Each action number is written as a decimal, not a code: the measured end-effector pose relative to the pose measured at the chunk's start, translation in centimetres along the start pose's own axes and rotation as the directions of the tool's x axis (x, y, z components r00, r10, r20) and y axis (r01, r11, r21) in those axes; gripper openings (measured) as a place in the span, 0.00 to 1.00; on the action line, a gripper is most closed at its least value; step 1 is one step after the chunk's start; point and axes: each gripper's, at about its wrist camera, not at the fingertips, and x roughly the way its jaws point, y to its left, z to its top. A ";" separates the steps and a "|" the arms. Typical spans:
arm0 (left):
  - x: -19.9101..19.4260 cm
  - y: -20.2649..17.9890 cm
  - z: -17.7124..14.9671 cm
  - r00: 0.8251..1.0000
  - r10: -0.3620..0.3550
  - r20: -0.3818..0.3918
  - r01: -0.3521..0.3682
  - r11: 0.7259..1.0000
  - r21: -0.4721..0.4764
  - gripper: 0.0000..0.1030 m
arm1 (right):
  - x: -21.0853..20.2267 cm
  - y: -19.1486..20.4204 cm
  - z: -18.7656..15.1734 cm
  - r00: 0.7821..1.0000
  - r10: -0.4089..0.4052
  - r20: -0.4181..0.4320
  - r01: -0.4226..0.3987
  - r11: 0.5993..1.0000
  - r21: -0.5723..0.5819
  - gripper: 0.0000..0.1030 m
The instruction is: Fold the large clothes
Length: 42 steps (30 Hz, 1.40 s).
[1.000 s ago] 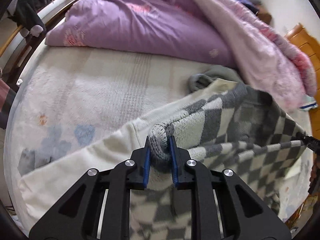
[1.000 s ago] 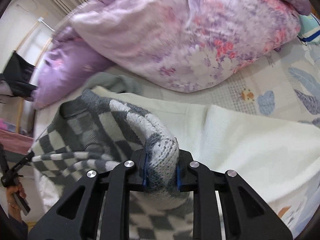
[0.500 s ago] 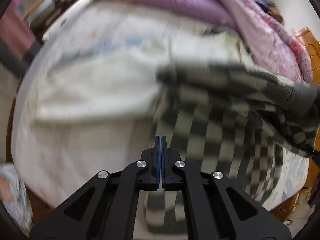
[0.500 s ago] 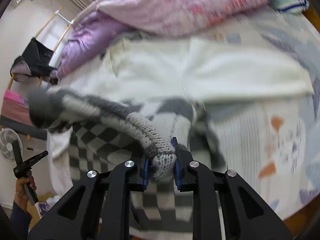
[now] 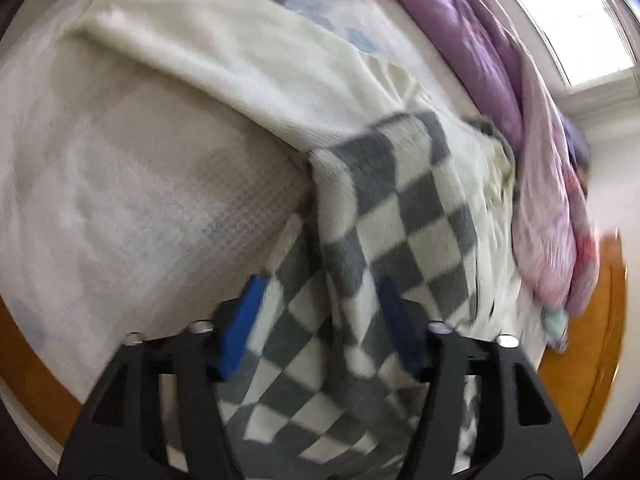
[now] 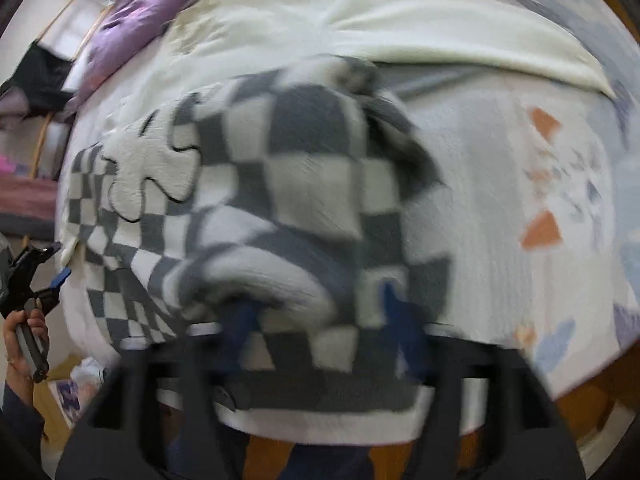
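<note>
Both grippers, left (image 5: 320,320) and right (image 6: 316,320), stand spread wide, clamping nothing, over the grey-and-cream checkered knit sweater (image 5: 392,216) lying on the pale printed bedsheet (image 5: 132,184). Soft, limp, fairly heavy knit: best pinched at hem corners or shoulder seams.

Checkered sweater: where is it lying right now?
The checkered sweater lies spread on the bed near its front edge in the right wrist view, overlapping the cream blanket behind it, with the purple quilt farther back.
</note>
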 end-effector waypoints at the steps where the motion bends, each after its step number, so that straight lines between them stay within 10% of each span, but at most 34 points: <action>1: 0.4 0.0 0.7 1.000 0.005 0.008 -0.005 1.000 -0.015 0.65 | -0.1 -0.5 -0.8 1.000 0.017 0.004 -0.017 1.000 0.023 0.69; 4: 1.9 -0.3 2.1 1.000 -0.022 0.008 0.022 0.999 -0.038 0.65 | -0.3 -3.1 -2.8 0.984 0.177 0.000 -0.172 0.954 0.246 0.69; 8: 4.8 -2.1 4.2 0.998 -0.043 -0.036 0.043 0.999 0.016 0.65 | 2.0 -3.3 -4.7 0.914 0.396 0.089 -0.386 0.782 0.490 0.69; 13: 6.8 -3.4 5.6 0.993 -0.052 -0.105 0.061 0.995 0.084 0.65 | 3.3 0.6 -4.6 0.821 0.514 0.250 -0.562 0.651 0.509 0.69; 16: 7.6 -3.8 5.9 0.993 -0.028 -0.119 0.044 0.990 0.131 0.54 | 4.0 2.0 -3.5 0.812 0.496 0.308 -0.581 0.633 0.511 0.69; 20: 7.1 -3.0 6.1 0.993 0.030 -0.116 -0.009 0.985 0.174 0.12 | 5.7 2.1 -1.8 0.887 0.372 0.274 -0.461 0.685 0.563 0.56; 21: 6.5 -3.0 6.0 0.994 0.012 -0.110 0.009 0.983 0.186 0.10 | 5.8 2.0 -1.5 0.895 0.355 0.269 -0.445 0.696 0.564 0.22; 22: 6.0 -3.2 5.7 0.994 0.011 -0.106 0.011 0.978 0.208 0.10 | 5.7 1.8 -1.3 0.906 0.337 0.256 -0.423 0.708 0.566 0.14; 33: -5.1 -0.5 -3.6 0.983 -0.040 -0.179 0.090 0.955 0.283 0.09 | -2.8 -0.2 -1.7 0.977 0.180 0.118 -0.212 0.906 0.367 0.12; 42: 0.7 8.6 -11.7 0.956 0.131 -0.263 -0.090 0.983 0.159 0.11 | 7.2 -4.4 -5.0 0.990 0.025 -0.142 0.021 0.948 0.319 0.13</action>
